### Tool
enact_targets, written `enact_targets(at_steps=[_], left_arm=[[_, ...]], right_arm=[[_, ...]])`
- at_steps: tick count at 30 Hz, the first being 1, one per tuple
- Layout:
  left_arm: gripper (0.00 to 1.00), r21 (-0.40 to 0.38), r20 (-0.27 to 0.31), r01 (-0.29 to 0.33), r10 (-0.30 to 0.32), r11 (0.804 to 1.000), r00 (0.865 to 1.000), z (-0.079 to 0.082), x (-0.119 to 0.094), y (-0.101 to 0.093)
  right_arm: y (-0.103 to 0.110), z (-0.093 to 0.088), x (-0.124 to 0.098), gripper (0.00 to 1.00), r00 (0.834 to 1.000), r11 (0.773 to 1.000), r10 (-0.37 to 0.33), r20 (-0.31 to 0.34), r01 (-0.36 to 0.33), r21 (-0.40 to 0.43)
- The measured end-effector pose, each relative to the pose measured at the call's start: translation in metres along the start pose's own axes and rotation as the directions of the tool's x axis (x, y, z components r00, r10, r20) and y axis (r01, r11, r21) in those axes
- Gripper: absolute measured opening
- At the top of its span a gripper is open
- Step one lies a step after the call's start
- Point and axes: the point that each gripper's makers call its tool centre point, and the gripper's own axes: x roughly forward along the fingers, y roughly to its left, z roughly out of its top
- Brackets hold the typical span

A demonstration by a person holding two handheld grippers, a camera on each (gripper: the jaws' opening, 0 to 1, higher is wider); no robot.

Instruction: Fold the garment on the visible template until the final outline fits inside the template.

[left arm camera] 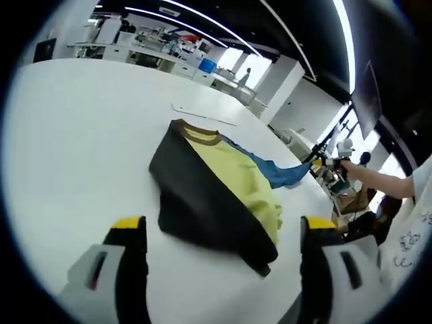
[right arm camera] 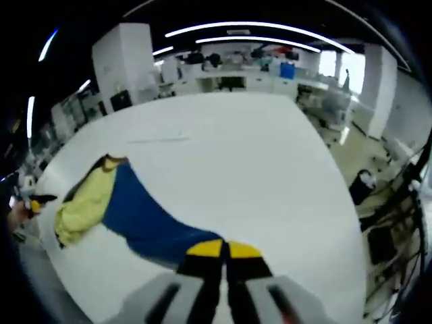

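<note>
A garment [left arm camera: 202, 189] with black, yellow and blue panels and a brown collar lies partly folded on the white table [left arm camera: 74, 142]. My left gripper [left arm camera: 223, 226] hovers over its near black edge, jaws wide apart and empty. The right gripper [left arm camera: 314, 163] comes in from the right, pinching the tip of the blue panel [left arm camera: 277, 172] and stretching it away from the pile. In the right gripper view, my right gripper [right arm camera: 224, 250] is shut on the blue panel [right arm camera: 145, 219], with the yellow part [right arm camera: 81, 199] bunched at the far left.
A thin pale line [left arm camera: 202, 116] marks the table beyond the collar, also seen as a faint line [right arm camera: 158, 140]. A person's arm [left arm camera: 381, 181] reaches in at the right. Desks and shelves [right arm camera: 229, 77] stand past the far edge; cables [right arm camera: 398, 202] hang right.
</note>
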Motion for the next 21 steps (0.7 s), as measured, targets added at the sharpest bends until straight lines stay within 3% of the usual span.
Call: enact_targets(at_steps=[15, 21], left_arm=[[0.91, -0.027, -0.003, -0.033, 0.033, 0.999, 0.999, -0.006, -0.003, 0.005], [0.91, -0.040, 0.004, -0.043, 0.043, 0.998, 0.999, -0.004, -0.005, 0.006]], right_arm=[[-0.028, -0.017, 0.033, 0.00, 0.997, 0.998, -0.039, -0.070, 0.042, 0.038], [-0.040, -0.016, 0.042, 0.00, 0.993, 0.997, -0.059, -0.102, 0.064, 0.045]])
